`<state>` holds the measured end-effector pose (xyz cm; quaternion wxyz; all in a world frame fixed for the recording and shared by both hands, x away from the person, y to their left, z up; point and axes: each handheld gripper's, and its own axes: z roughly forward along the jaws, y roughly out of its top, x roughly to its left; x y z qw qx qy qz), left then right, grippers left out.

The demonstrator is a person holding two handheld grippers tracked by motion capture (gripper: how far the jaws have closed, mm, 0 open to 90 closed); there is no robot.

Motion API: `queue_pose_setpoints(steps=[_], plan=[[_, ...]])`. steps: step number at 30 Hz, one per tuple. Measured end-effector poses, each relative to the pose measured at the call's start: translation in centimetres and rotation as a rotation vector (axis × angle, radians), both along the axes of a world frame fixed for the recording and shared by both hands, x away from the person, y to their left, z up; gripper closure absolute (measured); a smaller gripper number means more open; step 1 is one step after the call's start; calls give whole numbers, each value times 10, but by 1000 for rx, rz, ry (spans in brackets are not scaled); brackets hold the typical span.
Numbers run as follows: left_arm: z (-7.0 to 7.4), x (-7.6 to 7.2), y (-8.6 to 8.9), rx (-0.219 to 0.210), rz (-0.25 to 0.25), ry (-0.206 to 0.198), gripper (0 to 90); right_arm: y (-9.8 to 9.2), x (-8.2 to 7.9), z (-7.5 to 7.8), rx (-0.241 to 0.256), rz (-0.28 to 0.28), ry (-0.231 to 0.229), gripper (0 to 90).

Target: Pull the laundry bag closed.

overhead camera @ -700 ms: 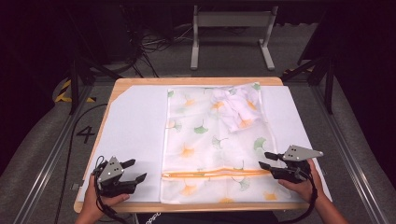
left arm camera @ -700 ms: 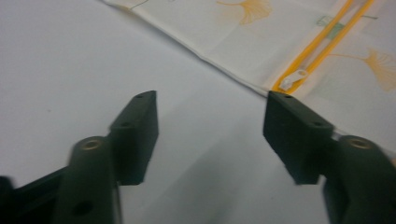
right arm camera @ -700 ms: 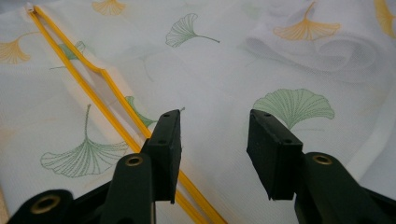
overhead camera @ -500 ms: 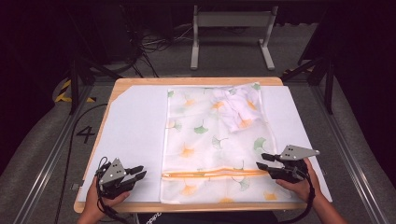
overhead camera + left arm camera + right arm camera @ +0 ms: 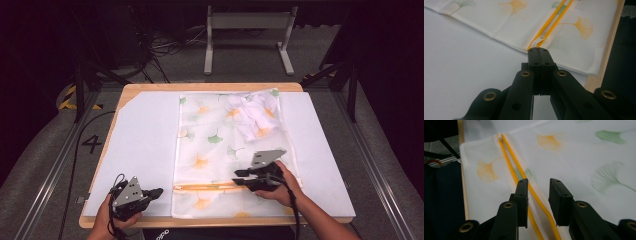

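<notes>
A white mesh bag (image 5: 215, 145) printed with ginkgo leaves lies flat on the table. It has an orange zipper (image 5: 205, 187) across its near end and white clothes (image 5: 250, 117) inside at the far end. My left gripper (image 5: 159, 191) rests shut on the white sheet just left of the bag. In the left gripper view its tips (image 5: 539, 50) stop just short of the white zipper pull (image 5: 541, 38). My right gripper (image 5: 239, 178) is open over the zipper's middle. In the right gripper view (image 5: 539, 185) the jaws straddle the orange zipper (image 5: 510, 165), with nothing gripped.
A white sheet (image 5: 145, 135) covers most of the wooden table (image 5: 150, 90). The table's front edge runs right below both hands. Beyond the table are a dark floor with cables and a grey metal stand (image 5: 247, 35).
My right gripper has slid left along the zipper from the bag's right edge toward its middle. The left gripper has barely shifted.
</notes>
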<state>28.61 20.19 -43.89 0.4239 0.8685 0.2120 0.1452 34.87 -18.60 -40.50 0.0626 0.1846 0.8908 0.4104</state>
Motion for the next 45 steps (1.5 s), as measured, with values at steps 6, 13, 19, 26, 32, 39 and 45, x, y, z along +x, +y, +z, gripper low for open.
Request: queue_pose_setpoints(steps=[6,13,19,26,32,39,45], plan=[[-3,2,-17,25,-52,18,900,64,10,1,-41,113,18,716],[-7,6,-33,75,-93,27,900,111,19,-2,-96,185,66,716],[-15,10,-37,123,-104,37,900,147,22,-12,-195,242,115,725],[-17,9,-36,116,-107,39,900,167,26,-21,-289,245,147,705],[-17,9,-36,114,-110,39,900,179,27,-20,-347,244,143,761],[-18,10,-35,104,-109,44,900,189,22,-16,-430,277,91,842],[-18,9,-36,101,-102,47,900,192,20,-14,-479,300,51,846]])
